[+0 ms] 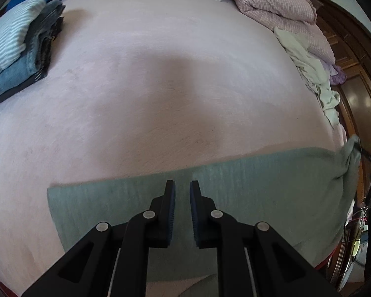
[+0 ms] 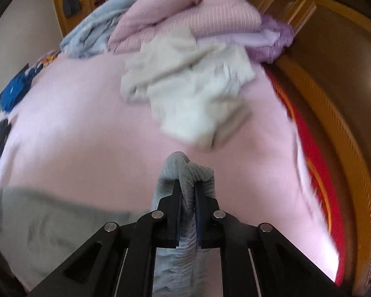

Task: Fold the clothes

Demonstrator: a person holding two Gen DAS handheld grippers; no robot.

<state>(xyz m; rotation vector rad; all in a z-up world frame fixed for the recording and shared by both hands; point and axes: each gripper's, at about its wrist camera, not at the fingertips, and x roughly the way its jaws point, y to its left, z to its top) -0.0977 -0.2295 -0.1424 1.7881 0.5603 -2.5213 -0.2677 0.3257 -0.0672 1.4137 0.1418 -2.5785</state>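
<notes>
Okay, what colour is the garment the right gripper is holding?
A muted grey-green, seen best in the left wrist view, where the garment lies spread on the pink bedcover; the right gripper clamps a bunched edge.

My left gripper [image 1: 182, 185] is matte black, its two fingers lined with ribbed blue pads [image 1: 172, 210]; round silver pins [image 1: 149, 214] mark the linkage joints. My right gripper [image 2: 187, 185] looks the same, with thin steel rods beneath the pins.

a grey-green knit garment [image 1: 259, 193] lies spread flat along the near edge of the pink bed, its far edge straight, its right end lifted and bunched. that bunched corner [image 2: 185, 170] is pinched up in a ridge. a crumpled off-white garment [image 2: 190, 91] lies unfolded farther back. a stack of folded clothes [image 1: 19, 57], striped, denim and dark, sits at far left.
</notes>
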